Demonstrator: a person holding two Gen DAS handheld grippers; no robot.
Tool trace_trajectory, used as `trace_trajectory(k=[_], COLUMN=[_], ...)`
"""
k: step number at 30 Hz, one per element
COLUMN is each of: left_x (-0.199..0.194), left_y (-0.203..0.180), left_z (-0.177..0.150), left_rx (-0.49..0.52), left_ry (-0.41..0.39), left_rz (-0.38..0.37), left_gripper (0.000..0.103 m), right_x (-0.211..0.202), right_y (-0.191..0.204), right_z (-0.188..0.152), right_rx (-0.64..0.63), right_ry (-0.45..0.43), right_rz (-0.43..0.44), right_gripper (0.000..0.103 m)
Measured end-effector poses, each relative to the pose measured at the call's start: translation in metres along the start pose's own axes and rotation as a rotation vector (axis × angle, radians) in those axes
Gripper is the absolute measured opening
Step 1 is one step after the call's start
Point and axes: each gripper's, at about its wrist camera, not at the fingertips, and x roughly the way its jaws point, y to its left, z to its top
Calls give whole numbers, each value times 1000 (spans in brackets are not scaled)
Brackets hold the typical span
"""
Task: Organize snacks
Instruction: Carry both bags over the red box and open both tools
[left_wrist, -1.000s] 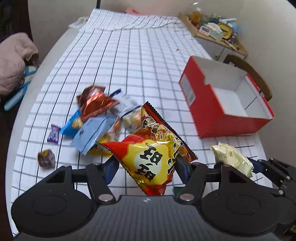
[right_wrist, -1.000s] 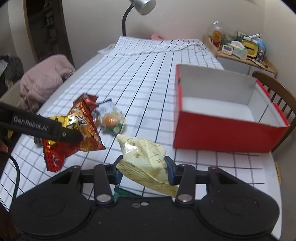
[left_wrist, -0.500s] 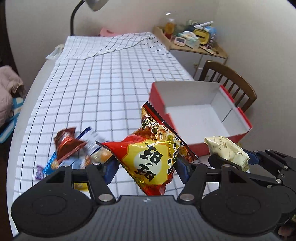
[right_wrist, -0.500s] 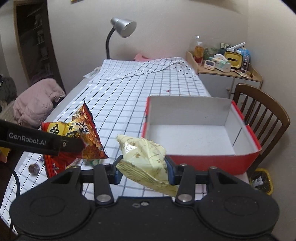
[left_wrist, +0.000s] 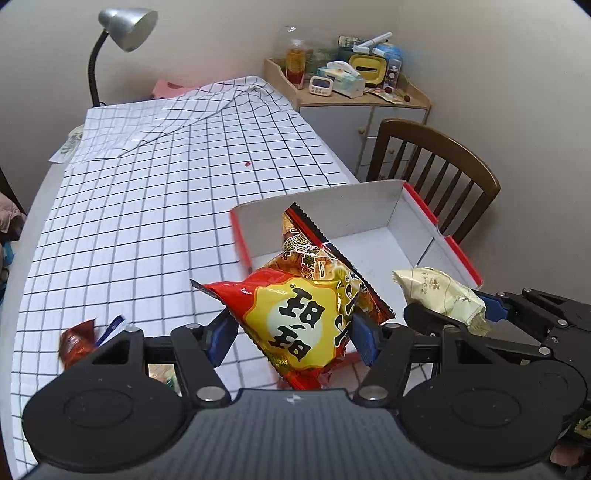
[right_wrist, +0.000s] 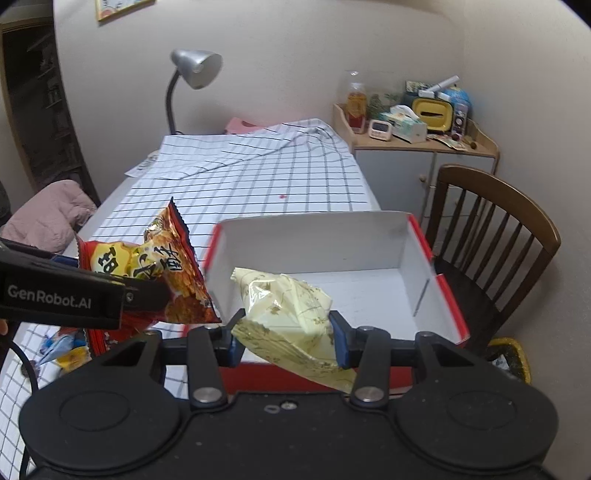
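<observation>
Left tool (left_wrist: 291, 332) squeezes red-yellow chip bag (left_wrist: 306, 314); right tool (right_wrist: 286, 338) squeezes pale yellow bag (right_wrist: 291, 314). Red box (right_wrist: 448, 295) sits on desk (left_wrist: 147, 221) just ahead, below both tools. Good way: carry both bags over rim, lower inside, let go side by side, no squashing.

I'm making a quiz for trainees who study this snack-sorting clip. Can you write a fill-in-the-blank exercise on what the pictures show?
1. The left gripper is shut on a red and ____ snack bag.
2. The right gripper is shut on a pale ____ packet.
3. The box ahead of both grippers is red outside and ____ inside.
4. Beside the box stands a wooden ____.

Missing words: yellow; yellow; white; chair
</observation>
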Motion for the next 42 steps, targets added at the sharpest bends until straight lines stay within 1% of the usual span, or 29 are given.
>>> trace_trajectory(k=[5, 11, 17, 21, 23, 25, 32, 35, 38, 39, 42], left_x=[27, 68, 100, 119, 128, 135, 151, 152, 153, 153, 150], left_y=[-18, -28, -33, -40, -40, -39, -32, -32, -32, -32, -31], left_z=[15, 30, 37, 36, 34, 30, 21, 20, 18, 18, 16], left_rx=[21, 3, 7, 43, 44, 37, 21, 21, 19, 17, 10], left_ry=[3, 63, 88, 120, 138, 158, 200, 203, 207, 208, 207], left_rz=[23, 53, 75, 99, 104, 110, 134, 135, 136, 134, 133], left_gripper=[65, 65, 64, 64, 64, 64, 64, 64, 64, 64, 64], right_x=[21, 53, 87, 104, 112, 120, 135, 137, 137, 136, 135], right_y=[-23, -44, -57, -57, -57, -56, -51, -50, -51, -52, -54], right_z=[6, 12, 11, 8, 7, 5, -1, -2, -2, -3, -1], right_rx=[-21, -36, -51, -90, -100, -114, -153, -156, -156, -153, -145], right_ry=[28, 72, 135, 179, 211, 232, 293, 297, 299, 298, 294], right_rz=[-29, -39, -26, -24, -5, -8, 9, 4, 3, 2, -1], right_gripper=[44, 44, 44, 44, 44, 44, 45, 46, 52, 56, 57])
